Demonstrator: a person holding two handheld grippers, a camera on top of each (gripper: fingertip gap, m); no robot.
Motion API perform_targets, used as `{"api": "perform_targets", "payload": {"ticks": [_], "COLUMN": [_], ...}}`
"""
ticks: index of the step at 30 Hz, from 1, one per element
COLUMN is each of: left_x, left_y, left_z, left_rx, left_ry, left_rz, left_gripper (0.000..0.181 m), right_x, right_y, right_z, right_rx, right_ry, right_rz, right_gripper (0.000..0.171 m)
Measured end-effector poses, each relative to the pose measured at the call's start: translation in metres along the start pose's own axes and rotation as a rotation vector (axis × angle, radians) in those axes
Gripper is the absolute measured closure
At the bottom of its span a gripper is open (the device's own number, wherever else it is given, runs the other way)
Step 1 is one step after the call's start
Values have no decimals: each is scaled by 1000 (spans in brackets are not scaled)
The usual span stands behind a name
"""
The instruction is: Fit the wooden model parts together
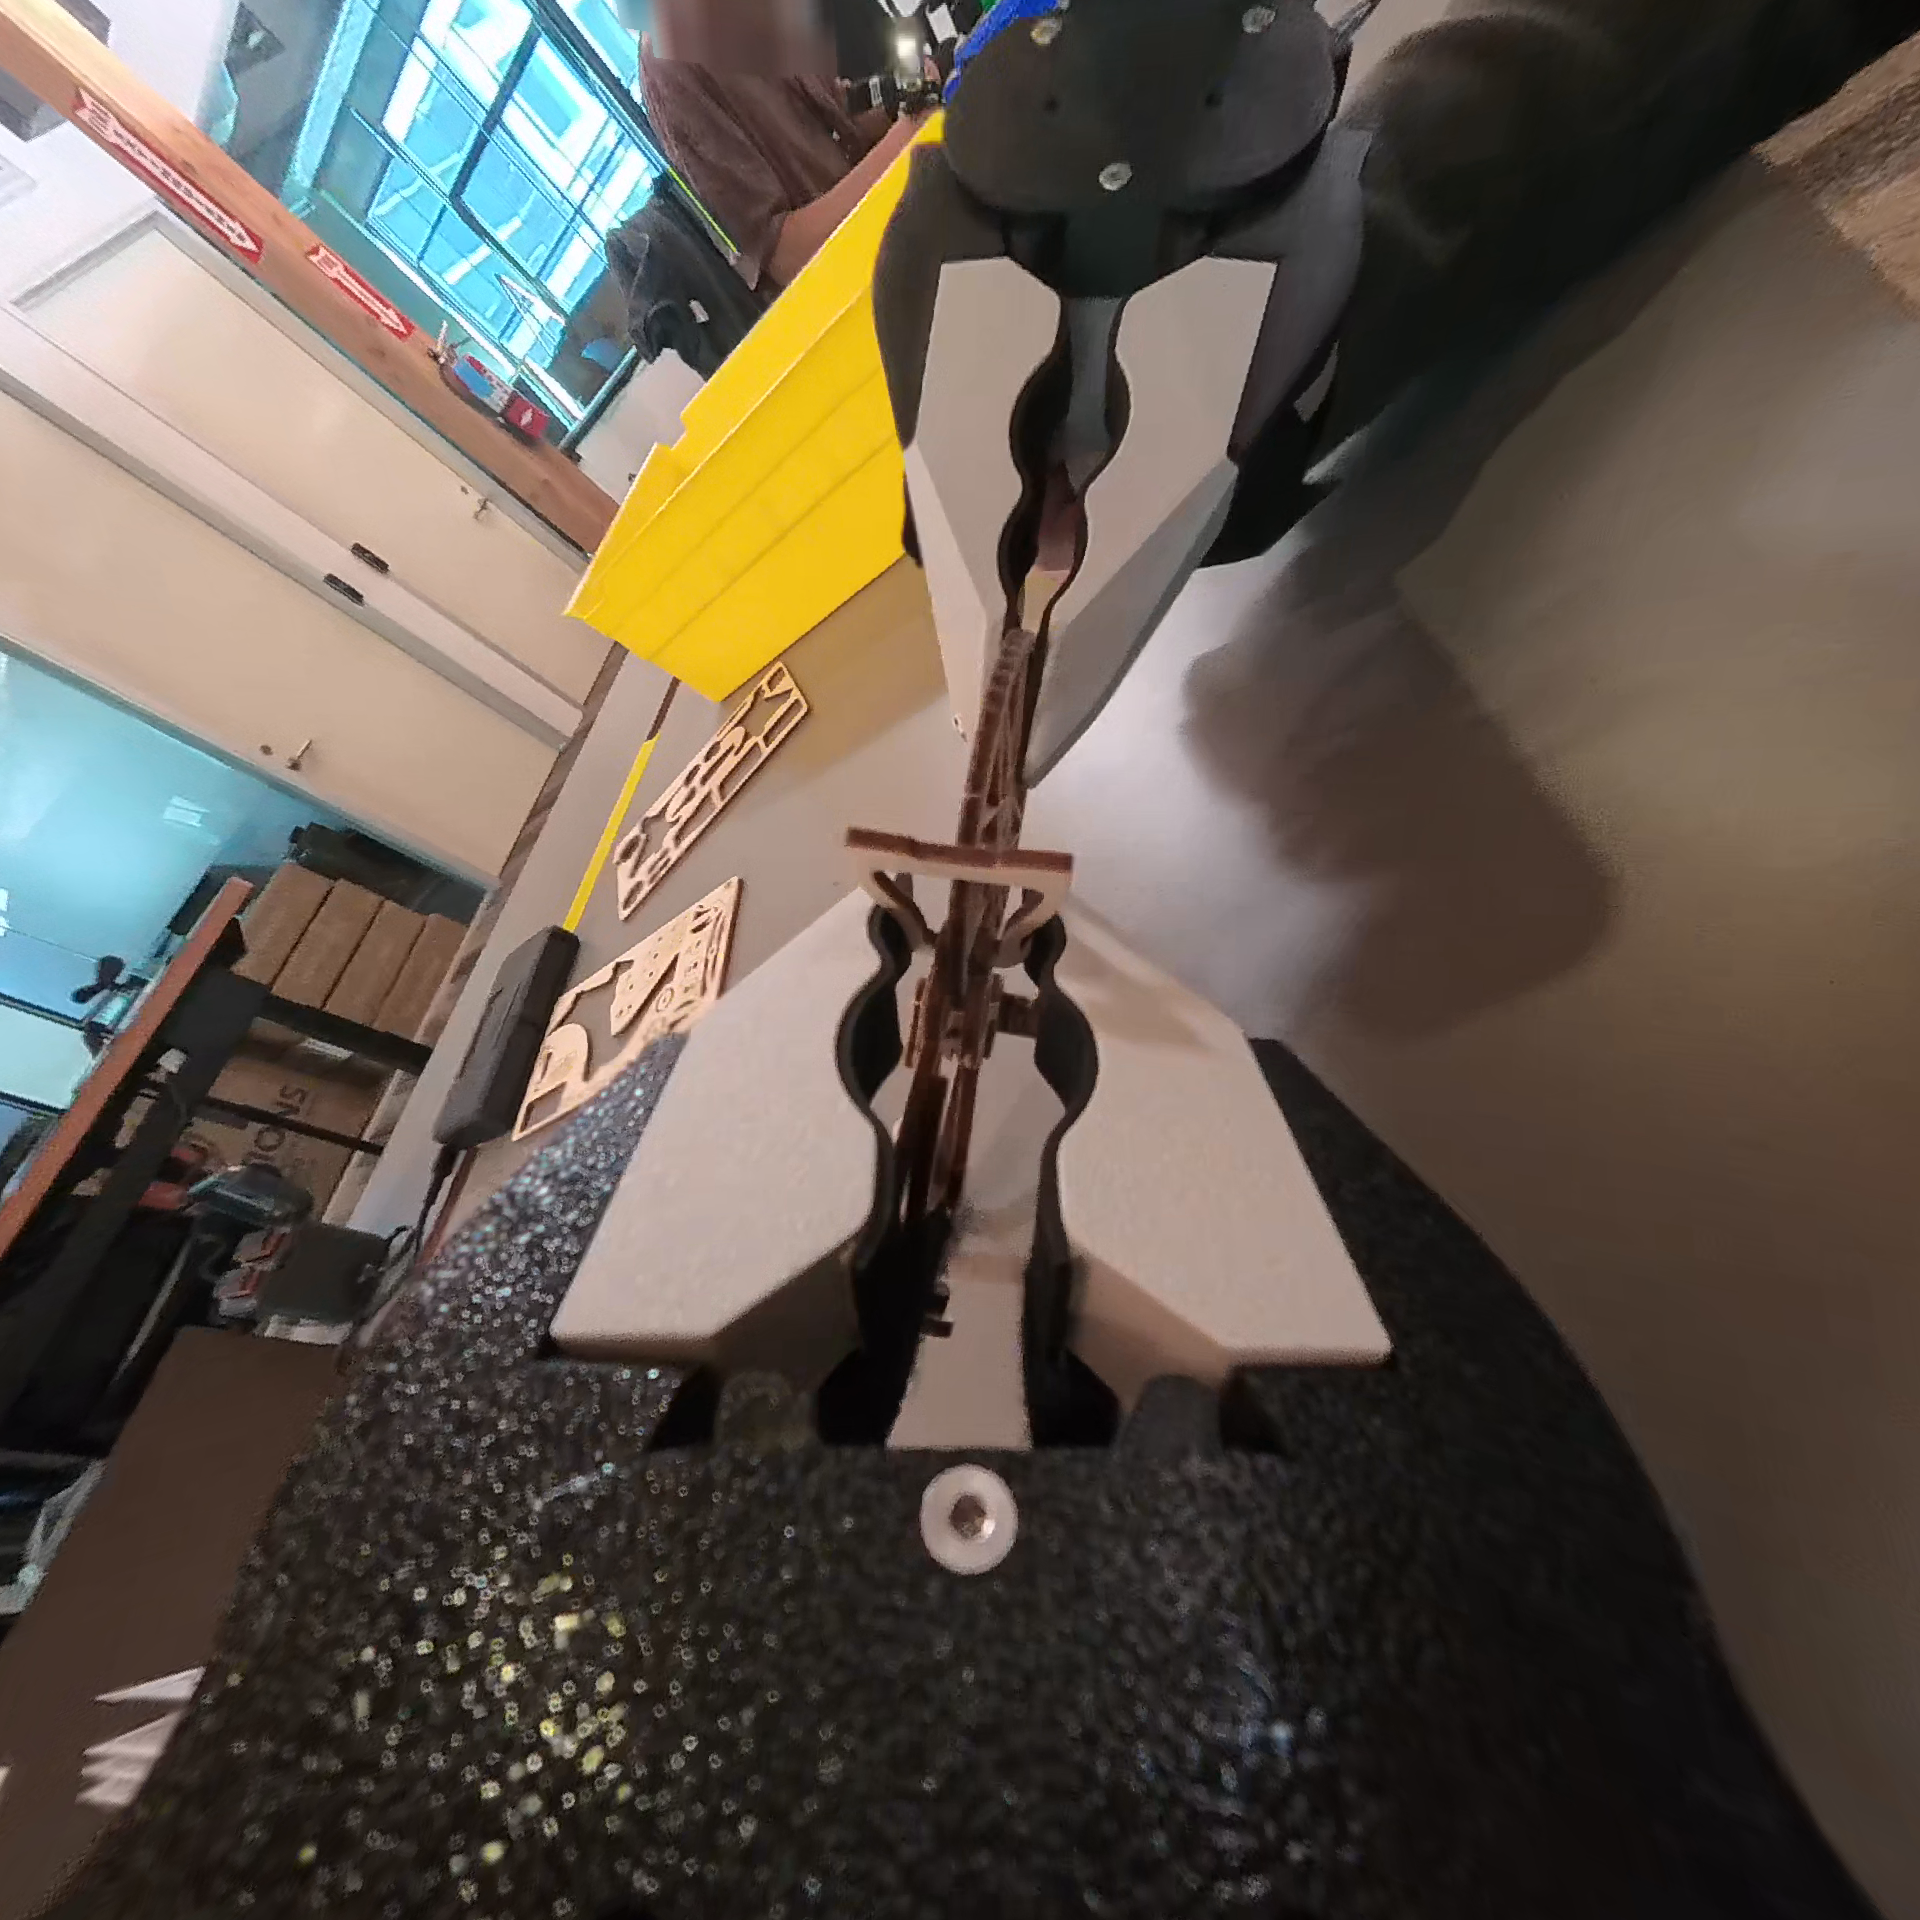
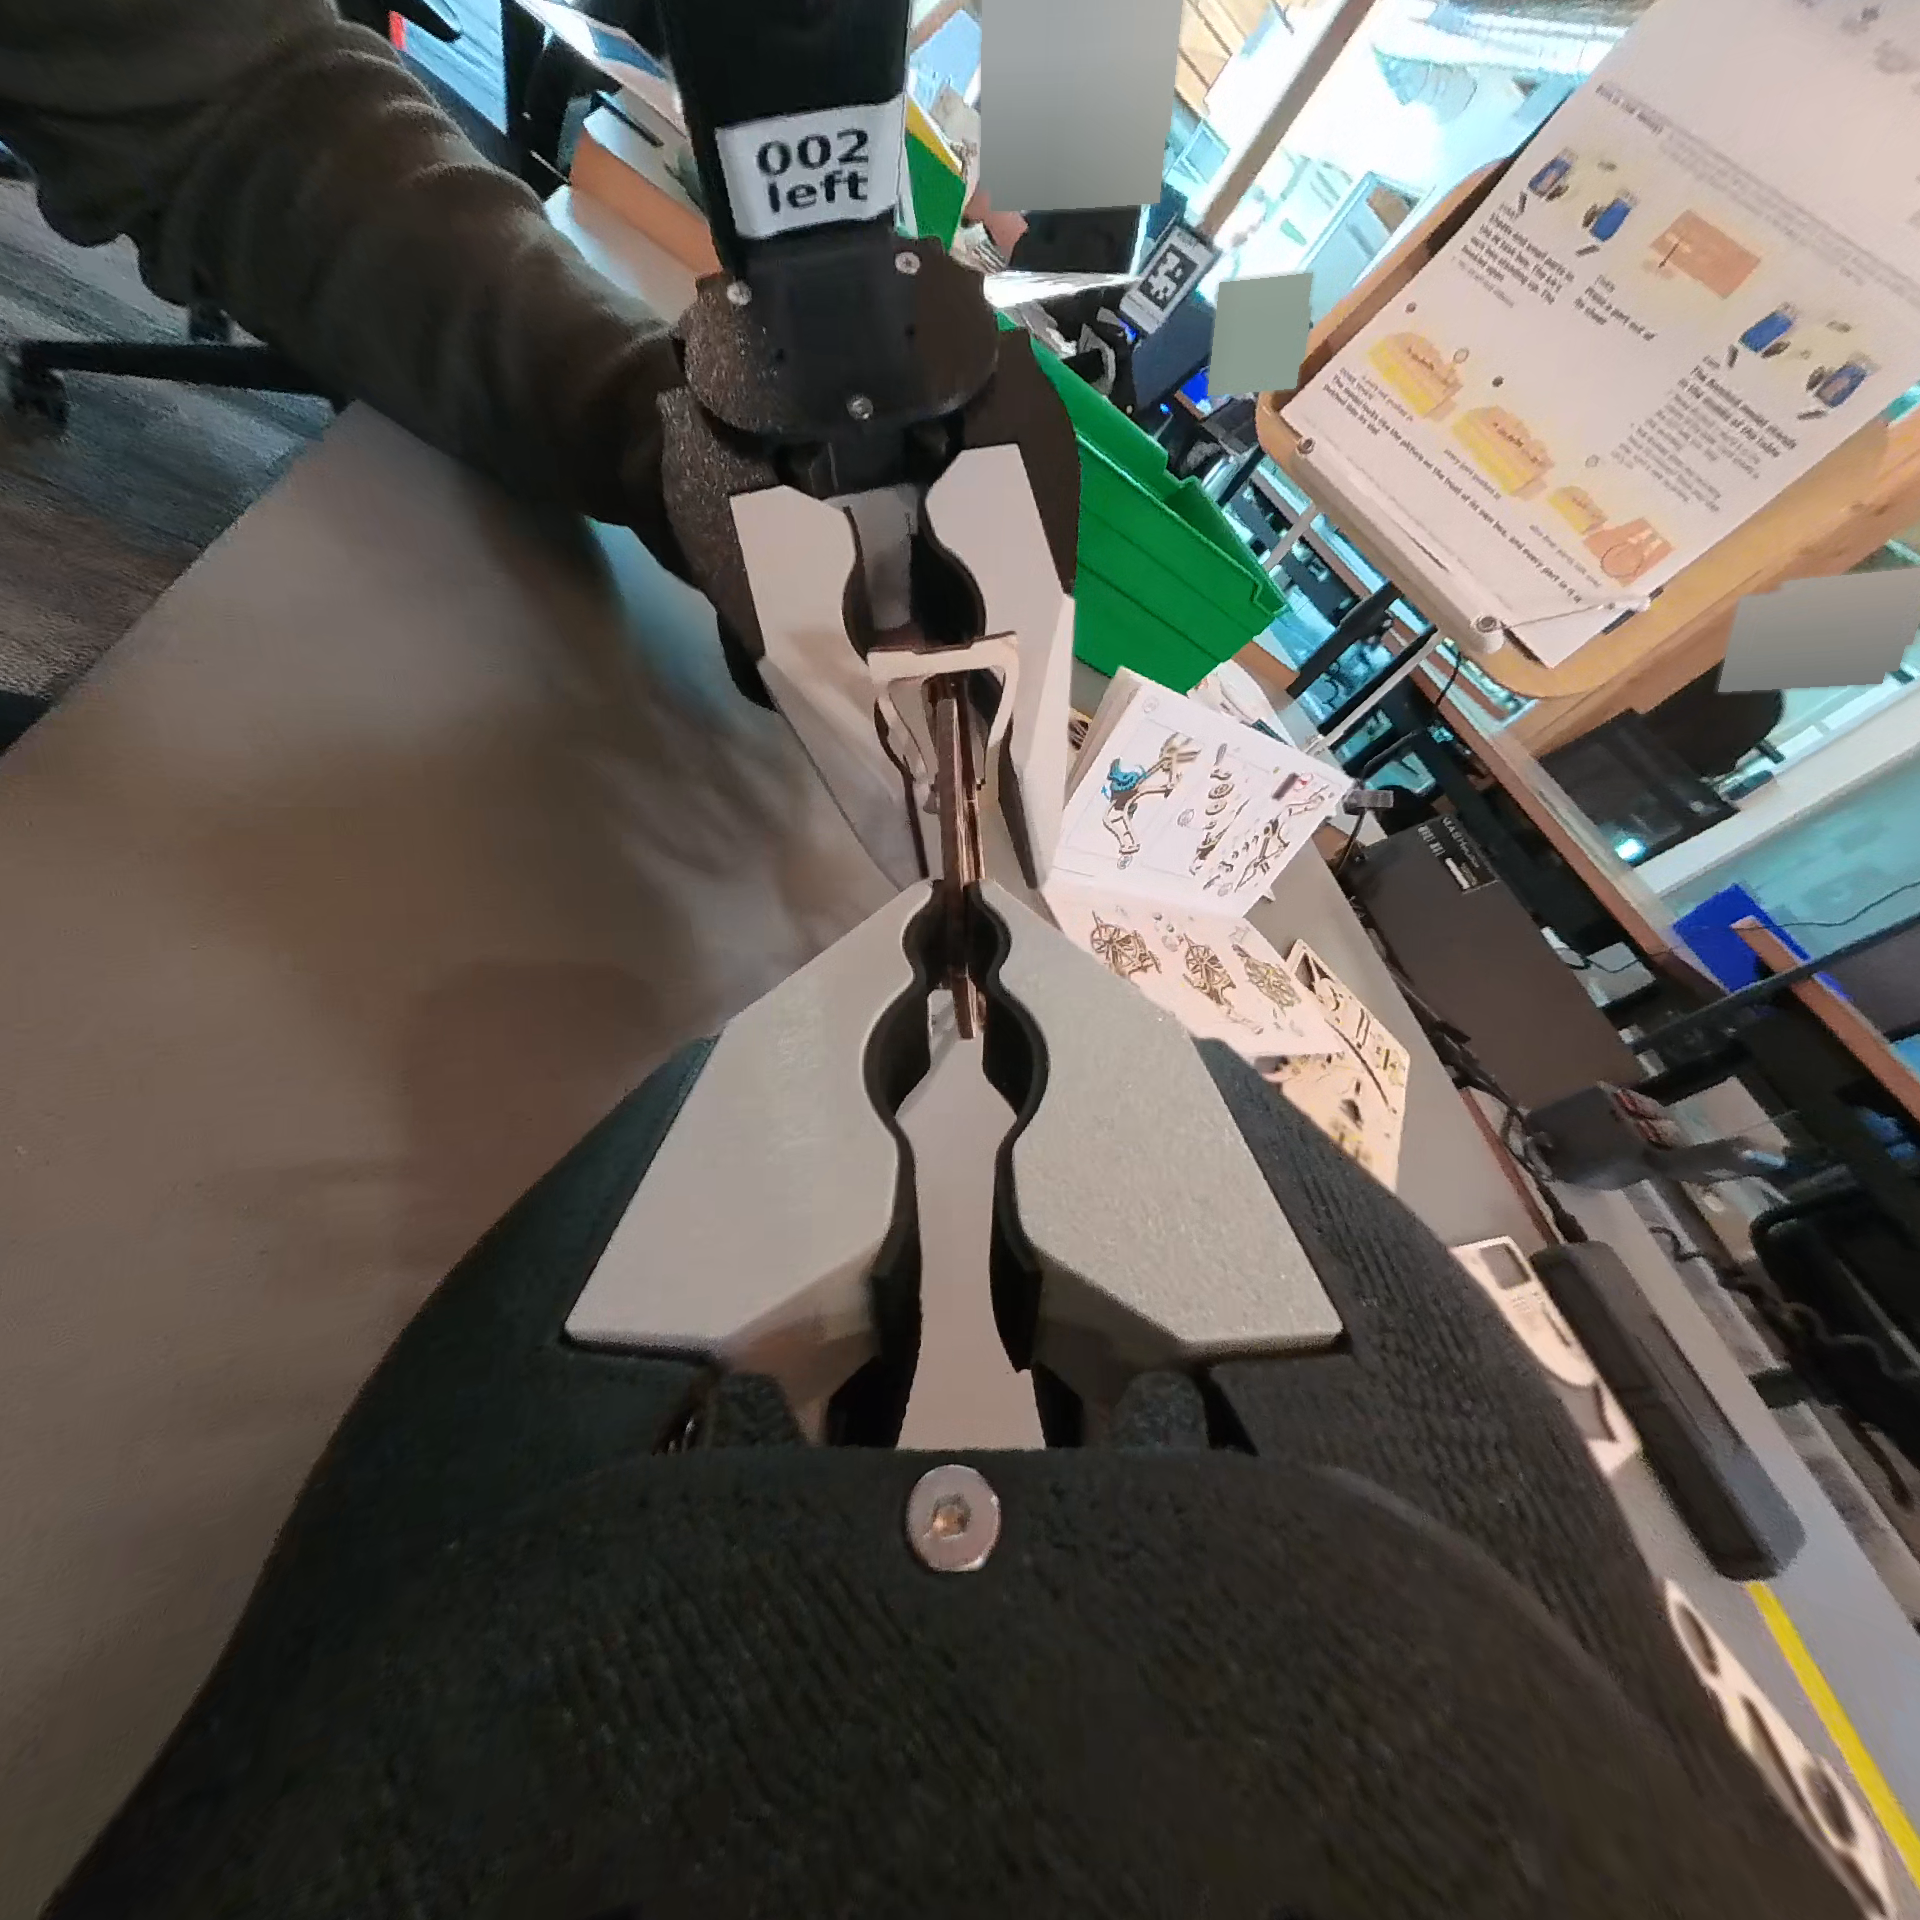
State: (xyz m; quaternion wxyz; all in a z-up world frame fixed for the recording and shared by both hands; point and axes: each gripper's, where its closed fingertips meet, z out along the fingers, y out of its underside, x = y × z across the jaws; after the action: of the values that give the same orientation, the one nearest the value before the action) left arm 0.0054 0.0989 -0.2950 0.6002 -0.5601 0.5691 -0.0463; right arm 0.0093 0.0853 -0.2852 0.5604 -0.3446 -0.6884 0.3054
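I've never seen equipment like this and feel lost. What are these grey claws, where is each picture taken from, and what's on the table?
These are hand-held two-finger grippers with a camera on each, looking along its fingers. The left wrist view shows the left gripper near and the right gripper opposite; the right wrist view looks the other way. Both are shut on the wooden model, holding it between them above the grey table. On the table lie wooden part sheets, a yellow bin, a green bin and printed instruction sheets.
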Motion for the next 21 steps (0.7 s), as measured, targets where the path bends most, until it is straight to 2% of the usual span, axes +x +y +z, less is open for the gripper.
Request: {"api": "perform_targets", "payload": {"ticks": [21], "left_x": [0], "left_y": [-4], "left_z": [0], "left_rx": [43], "left_ry": [59], "left_rz": [-151], "left_gripper": [162], "right_x": [2], "right_y": [-2], "right_z": [3], "right_rx": [50], "right_ry": [-23], "right_rz": [85], "right_gripper": [171]}}
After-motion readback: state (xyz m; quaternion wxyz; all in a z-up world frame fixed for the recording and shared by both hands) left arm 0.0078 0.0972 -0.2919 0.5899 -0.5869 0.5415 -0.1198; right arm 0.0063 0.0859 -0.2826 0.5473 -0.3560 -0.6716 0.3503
